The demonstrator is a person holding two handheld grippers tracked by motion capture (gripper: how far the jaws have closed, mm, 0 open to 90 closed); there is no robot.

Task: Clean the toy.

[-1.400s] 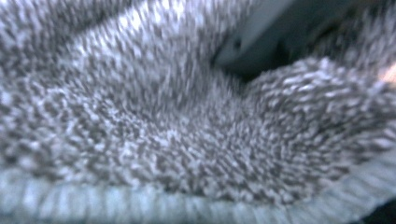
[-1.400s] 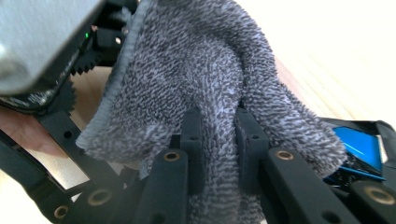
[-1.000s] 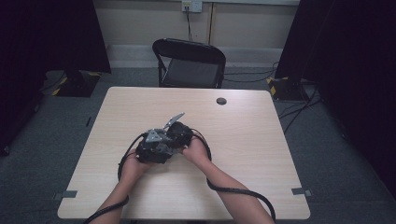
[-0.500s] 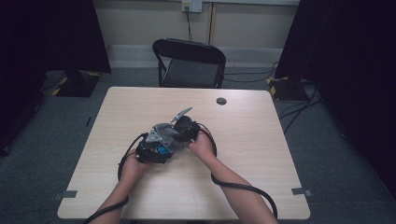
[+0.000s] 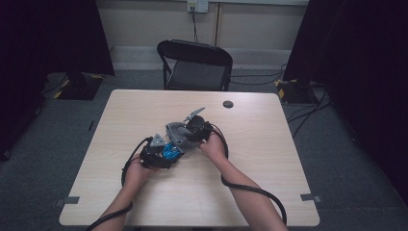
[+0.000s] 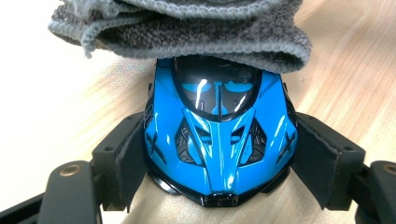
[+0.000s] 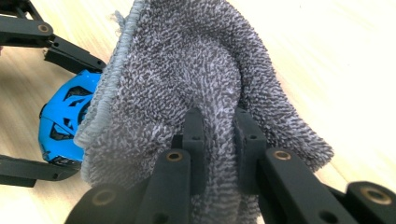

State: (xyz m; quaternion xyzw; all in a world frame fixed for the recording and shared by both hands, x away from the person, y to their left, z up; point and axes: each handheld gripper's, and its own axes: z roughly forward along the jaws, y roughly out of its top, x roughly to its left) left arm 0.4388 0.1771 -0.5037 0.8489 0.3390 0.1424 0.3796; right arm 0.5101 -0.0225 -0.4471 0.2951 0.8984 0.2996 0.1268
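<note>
fingers of the left gripper (image 6: pixel 219 163) clamp the glossy blue toy car (image 6: pixel 218 140) by its flanks over the counter (image 6: pixel 355 84); hard and slick, it wants that side hold. beyond, the right gripper (image 7: pixel 219 140) pinches the soft grey cloth (image 7: pixel 196 79), draped on the car's far end, best gripped at a fold.

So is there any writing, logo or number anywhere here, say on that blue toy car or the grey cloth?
None can be read: the blue toy car bears only black patterns, no letters.
The grey cloth carries no label.
The table shows no writing.
</note>
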